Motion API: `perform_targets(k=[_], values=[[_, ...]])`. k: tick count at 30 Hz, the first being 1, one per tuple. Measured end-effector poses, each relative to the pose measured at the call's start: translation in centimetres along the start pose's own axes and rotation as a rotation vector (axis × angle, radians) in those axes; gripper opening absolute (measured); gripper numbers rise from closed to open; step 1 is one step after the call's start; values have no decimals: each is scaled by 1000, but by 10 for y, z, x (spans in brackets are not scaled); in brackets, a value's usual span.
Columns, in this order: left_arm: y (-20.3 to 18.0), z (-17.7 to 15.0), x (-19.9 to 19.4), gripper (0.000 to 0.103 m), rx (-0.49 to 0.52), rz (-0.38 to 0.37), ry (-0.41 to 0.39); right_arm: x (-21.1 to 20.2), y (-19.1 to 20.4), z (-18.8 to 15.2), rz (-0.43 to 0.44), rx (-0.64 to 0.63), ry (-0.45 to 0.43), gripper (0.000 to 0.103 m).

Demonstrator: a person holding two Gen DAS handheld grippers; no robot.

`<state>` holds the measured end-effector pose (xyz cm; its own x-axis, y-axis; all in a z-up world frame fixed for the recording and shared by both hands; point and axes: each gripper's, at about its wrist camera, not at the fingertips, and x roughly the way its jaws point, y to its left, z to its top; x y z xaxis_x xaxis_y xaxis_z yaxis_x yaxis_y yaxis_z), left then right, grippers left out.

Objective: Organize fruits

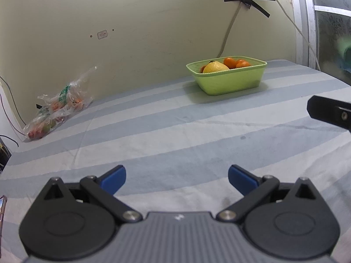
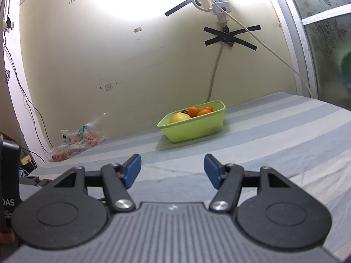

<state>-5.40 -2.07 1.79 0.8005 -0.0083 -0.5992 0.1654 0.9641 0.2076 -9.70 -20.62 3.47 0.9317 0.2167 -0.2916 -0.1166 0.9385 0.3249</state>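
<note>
A green plastic tub (image 1: pixel 230 81) stands on the striped cloth near the wall; it also shows in the right wrist view (image 2: pixel 195 127). It holds a yellow lemon (image 1: pixel 215 66) and several oranges (image 1: pixel 235 63). A clear plastic bag of fruit (image 1: pixel 56 109) lies at the far left against the wall, also in the right wrist view (image 2: pixel 76 141). My left gripper (image 1: pixel 176 180) is open and empty, low over the cloth, well short of the tub. My right gripper (image 2: pixel 172 171) is open and empty, also short of the tub.
The striped blue and white cloth (image 1: pixel 175 135) covers the surface. A black part of the other gripper (image 1: pixel 329 111) enters at the right edge. Cables and a power strip (image 2: pixel 219 2) hang on the wall behind the tub. A window frame (image 2: pixel 307 43) stands at right.
</note>
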Motion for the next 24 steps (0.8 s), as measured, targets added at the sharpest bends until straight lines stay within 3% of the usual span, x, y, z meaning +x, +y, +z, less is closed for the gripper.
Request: perform_targets(k=[24], values=[[-4, 1, -1, 103, 20, -51, 18, -1, 1, 1, 0, -3, -1, 66]])
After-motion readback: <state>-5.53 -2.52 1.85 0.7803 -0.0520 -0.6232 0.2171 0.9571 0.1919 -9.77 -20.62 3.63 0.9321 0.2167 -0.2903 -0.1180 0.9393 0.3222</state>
